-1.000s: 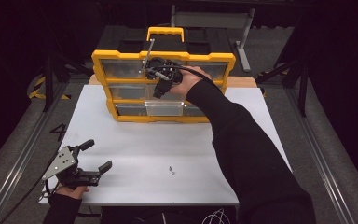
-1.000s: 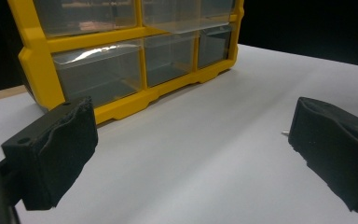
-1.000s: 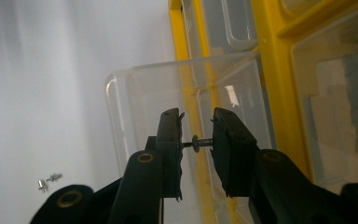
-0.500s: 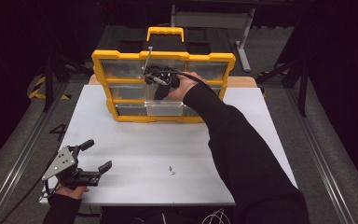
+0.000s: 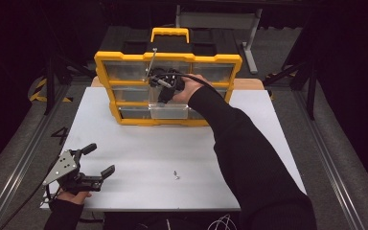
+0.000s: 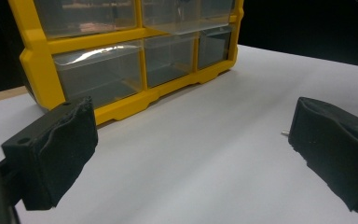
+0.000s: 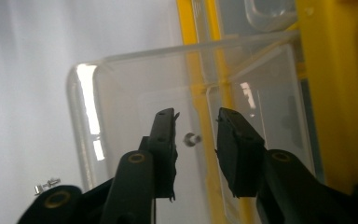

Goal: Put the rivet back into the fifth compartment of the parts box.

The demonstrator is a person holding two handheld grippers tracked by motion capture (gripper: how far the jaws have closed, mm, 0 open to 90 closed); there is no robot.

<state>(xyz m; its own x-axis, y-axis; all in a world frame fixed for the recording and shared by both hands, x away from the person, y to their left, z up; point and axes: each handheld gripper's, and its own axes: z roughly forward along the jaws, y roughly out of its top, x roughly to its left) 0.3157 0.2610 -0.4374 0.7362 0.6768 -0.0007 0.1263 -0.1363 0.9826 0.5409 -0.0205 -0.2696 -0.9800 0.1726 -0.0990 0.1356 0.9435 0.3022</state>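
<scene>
Since the earlier frame, our right hand-held gripper [image 7: 196,128] has shifted slightly above the pulled-out clear drawer [image 5: 168,110] of the yellow organizer [image 5: 167,57]. Its jaws have just been opening; one small screw [image 7: 192,139] shows between them, and we cannot tell if the pads touch it. Our left hand-held gripper [image 6: 186,154] stands wide open and empty, well in front of the organizer on the counter [image 5: 139,143]. A second screw [image 5: 175,174] lies on the counter before the organizer, half hidden in the left gripper view.

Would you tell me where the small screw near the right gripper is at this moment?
In the right gripper view, the screw sits between the right gripper's parted jaws, over the pulled-out clear drawer.
</scene>
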